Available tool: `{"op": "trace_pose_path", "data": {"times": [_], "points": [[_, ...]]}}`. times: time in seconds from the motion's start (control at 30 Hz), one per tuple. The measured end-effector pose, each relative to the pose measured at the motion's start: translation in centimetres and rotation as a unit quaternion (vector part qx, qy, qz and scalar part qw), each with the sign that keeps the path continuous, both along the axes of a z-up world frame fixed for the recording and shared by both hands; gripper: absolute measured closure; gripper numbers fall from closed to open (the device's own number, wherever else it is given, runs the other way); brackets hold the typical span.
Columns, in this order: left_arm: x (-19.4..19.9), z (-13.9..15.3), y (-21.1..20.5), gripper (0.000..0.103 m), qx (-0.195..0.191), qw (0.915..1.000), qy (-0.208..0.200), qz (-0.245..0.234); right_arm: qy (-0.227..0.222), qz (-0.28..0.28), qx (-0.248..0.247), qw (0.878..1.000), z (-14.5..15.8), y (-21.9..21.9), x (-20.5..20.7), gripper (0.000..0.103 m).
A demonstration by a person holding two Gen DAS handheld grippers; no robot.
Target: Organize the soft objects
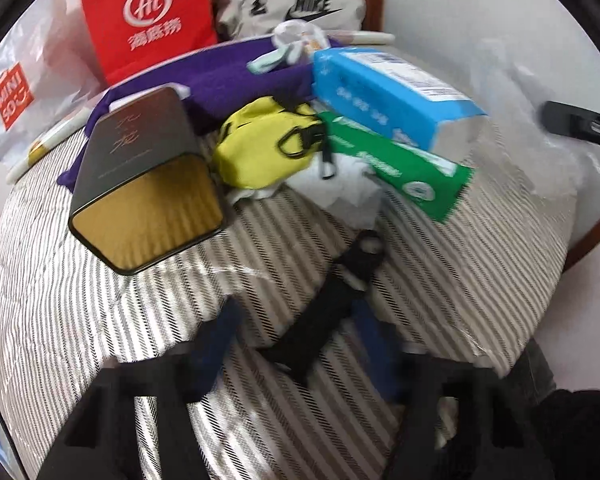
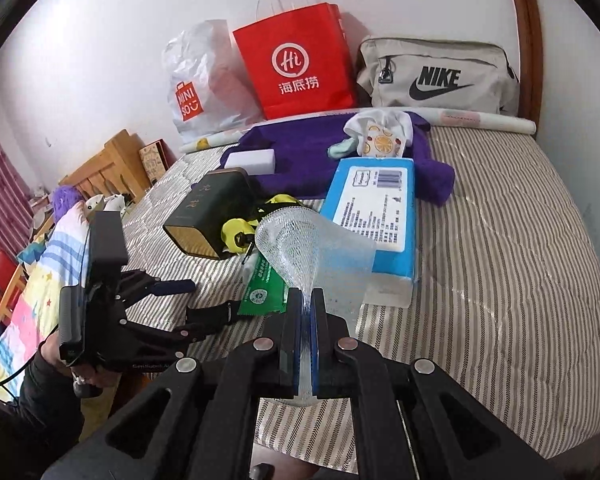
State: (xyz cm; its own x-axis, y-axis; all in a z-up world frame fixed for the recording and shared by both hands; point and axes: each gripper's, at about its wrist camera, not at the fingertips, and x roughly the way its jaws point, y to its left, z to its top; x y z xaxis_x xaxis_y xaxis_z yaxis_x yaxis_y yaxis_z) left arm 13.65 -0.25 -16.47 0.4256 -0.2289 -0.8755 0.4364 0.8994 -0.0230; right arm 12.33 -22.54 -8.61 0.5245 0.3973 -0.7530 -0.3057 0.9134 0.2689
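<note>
My right gripper (image 2: 309, 300) is shut on a clear bubble-wrap sheet (image 2: 314, 250) and holds it up over the striped bed (image 2: 500, 264); the sheet shows as a clear film at the right of the left wrist view (image 1: 540, 120). My left gripper (image 1: 296, 328) is open above the bed, over a black strap (image 1: 332, 304); it also shows at the left of the right wrist view (image 2: 180, 300). Ahead lie a yellow pouch (image 1: 260, 148), a purple towel (image 2: 300, 152), patterned socks (image 2: 380, 132) and white cloth (image 1: 352, 188).
A dark tin (image 1: 140, 176), a blue box (image 1: 392, 96) and a green packet (image 1: 400, 160) lie among the soft things. A red paper bag (image 2: 296, 60), a Miniso plastic bag (image 2: 200, 84) and a grey Nike bag (image 2: 436, 76) stand against the wall. A wooden bed frame (image 2: 524, 32) edges the right.
</note>
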Motion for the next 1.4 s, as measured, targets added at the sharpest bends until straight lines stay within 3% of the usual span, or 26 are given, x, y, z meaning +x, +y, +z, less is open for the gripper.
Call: {"op": "trace_pose_path", "data": {"times": [0.03,0.13,0.33,0.53,0.73,0.9,1.13,1.4], "points": [[-0.3,0.1,-0.1,0.076,0.0,1.0,-0.001,-0.004,0.0,-0.001,-0.001,1.0,-0.1,-0.1,0.0,0.099],[-1.6,0.2,-0.4,0.08,0.013,0.9997,-0.011,-0.018,0.0,-0.003,-0.003,1.0,-0.2,-0.3,0.0,0.099],[-1.0,0.2,0.0,0.078,-0.009,0.9999,0.003,-0.008,0.003,-0.004,-0.011,1.0,-0.7,-0.9,-0.4,0.099],[-1.1,0.2,-0.8,0.081,0.014,0.9998,-0.003,-0.011,0.026,0.011,-0.022,0.999,-2.4,-0.8,-1.4,0.099],[-0.5,0.2,-0.1,0.08,-0.013,0.9997,0.018,0.013,0.057,0.03,-0.023,0.998,-4.7,0.0,-2.0,0.099],[-0.8,0.2,-0.6,0.08,0.0,0.9999,0.004,0.012,0.065,0.034,-0.022,0.997,-5.6,0.5,-1.7,0.099],[-0.3,0.6,0.0,0.082,-0.03,0.9983,0.028,0.041,0.06,0.033,-0.017,0.997,-5.3,0.3,-1.8,0.099],[-1.3,2.0,1.2,0.083,-0.06,0.9962,0.016,0.061,0.041,0.029,-0.008,0.999,-3.5,-0.4,-2.0,0.099]]}}
